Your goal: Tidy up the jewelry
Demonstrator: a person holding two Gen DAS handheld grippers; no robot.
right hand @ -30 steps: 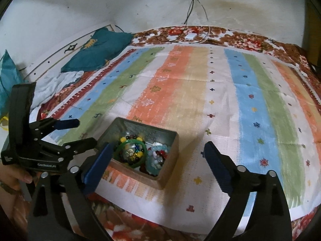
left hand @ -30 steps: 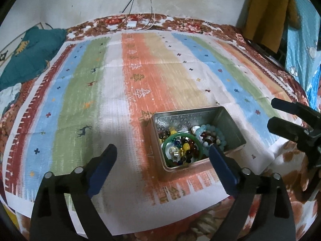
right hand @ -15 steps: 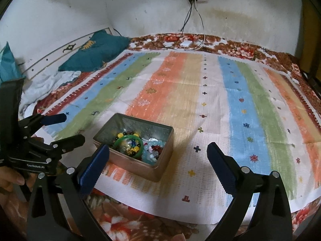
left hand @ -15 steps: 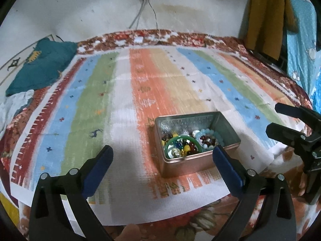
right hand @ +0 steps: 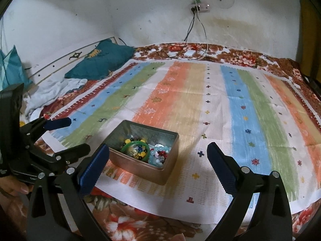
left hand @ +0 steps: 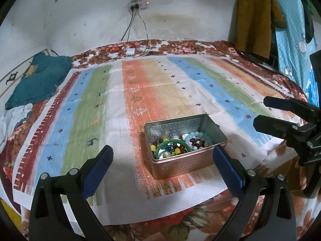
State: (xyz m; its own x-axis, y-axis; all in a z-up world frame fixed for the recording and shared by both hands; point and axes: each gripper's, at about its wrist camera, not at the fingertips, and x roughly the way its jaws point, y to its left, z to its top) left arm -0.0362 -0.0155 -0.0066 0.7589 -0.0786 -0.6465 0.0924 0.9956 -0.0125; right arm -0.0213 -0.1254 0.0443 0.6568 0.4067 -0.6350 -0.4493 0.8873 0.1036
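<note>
An open metal tin [left hand: 181, 166] [right hand: 167, 169] sits on a striped cloth near its front edge. Inside lie a green bangle [left hand: 160, 148] [right hand: 134, 143], a pale blue bead bracelet [left hand: 195, 135] [right hand: 154, 157] and several coloured bead bracelets. My left gripper [left hand: 161, 163] is open and empty, held back from the tin, with its right finger near the tin's right corner. My right gripper [right hand: 158, 160] is open and empty, also back from the tin. Each gripper shows at the edge of the other's view, the right gripper [left hand: 280, 116] and the left gripper [right hand: 66, 136].
The striped cloth [left hand: 156, 92] [right hand: 220, 104] covers a floral bedspread [left hand: 180, 227]. A teal pillow [left hand: 38, 78] [right hand: 100, 62] and white fabric lie at the left. A charger and cables [left hand: 131, 51] lie by the far wall. Clothes [left hand: 256, 16] hang at the right.
Both grippers have pulled back and risen away from the tin, so the tin looks smaller and more of the wall shows. Both stay open and empty.
</note>
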